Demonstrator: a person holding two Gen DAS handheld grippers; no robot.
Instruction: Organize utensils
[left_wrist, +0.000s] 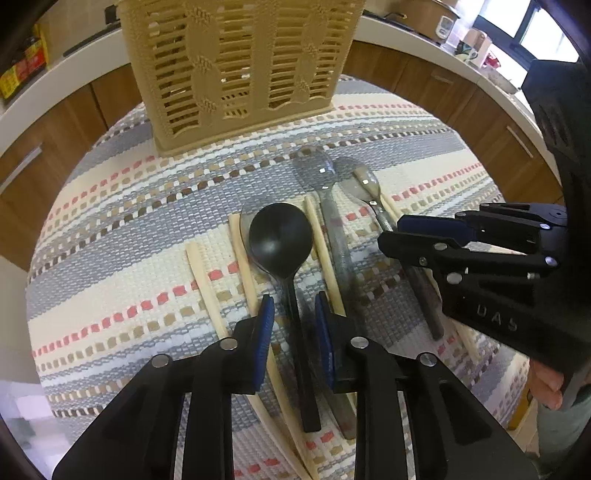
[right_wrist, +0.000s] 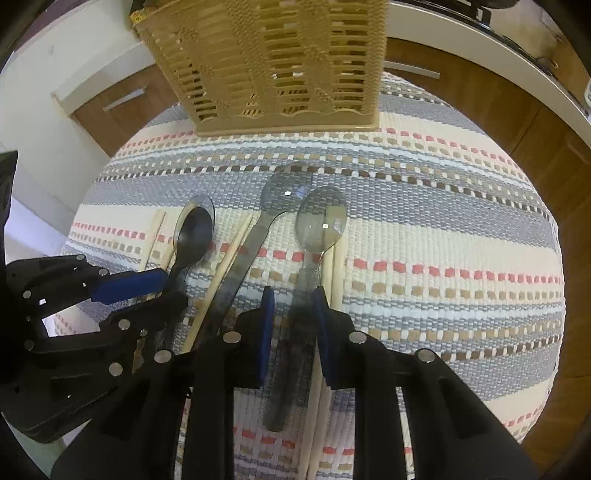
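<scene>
Left gripper (left_wrist: 293, 314) low over striped mat (left_wrist: 110, 221), fingers narrowly apart, straddling handle of black spoon (left_wrist: 279, 238); contact with handle cannot be confirmed. Right gripper (right_wrist: 293, 308) likewise narrowly parted either side of metal spoon (right_wrist: 320, 221) handle, not visibly clamped. Utensils laid side by side on mat: black spoon leftmost, chopsticks (left_wrist: 325, 251) beside it, clear spoon (left_wrist: 316, 170) in middle, metal spoon on right. Beige slatted basket (left_wrist: 240, 66) upright at far edge of mat, well apart from utensils.
</scene>
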